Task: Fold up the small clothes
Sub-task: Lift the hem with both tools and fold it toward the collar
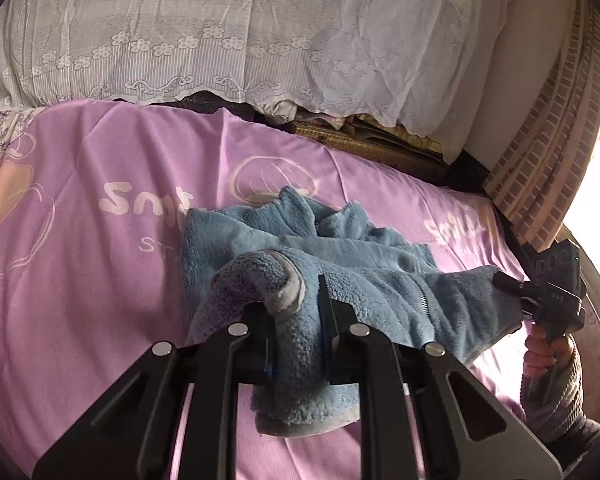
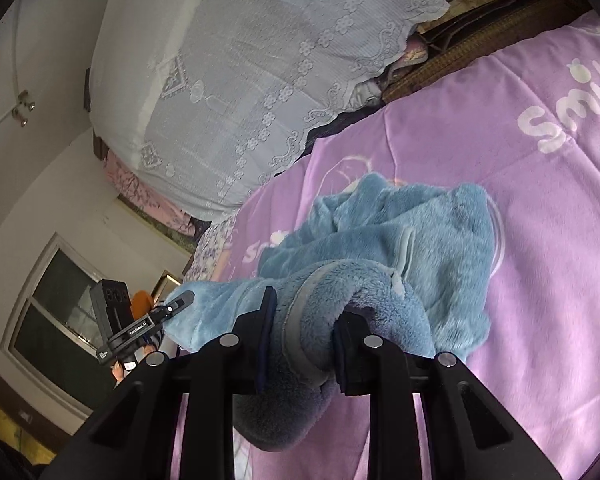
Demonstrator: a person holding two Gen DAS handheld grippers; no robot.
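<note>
Both claws reach forward side by side, left claw (image 1: 296,300) and right claw (image 2: 306,312) each pinching the fluffy blue jacket (image 1: 340,256) above the purple bed (image 1: 80,280).

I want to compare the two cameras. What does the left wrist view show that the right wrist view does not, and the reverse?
Only the left wrist view shows the garment's metal zipper, the stacked slatted wooden boards and the gloved right hand.

Only the right wrist view shows a dark window with a white frame and a white cabinet door with metal knobs.

Both show the fluffy blue fleece garment, clamped by the left tool and the right tool, the purple printed bedsheet and the white lace cover.
</note>
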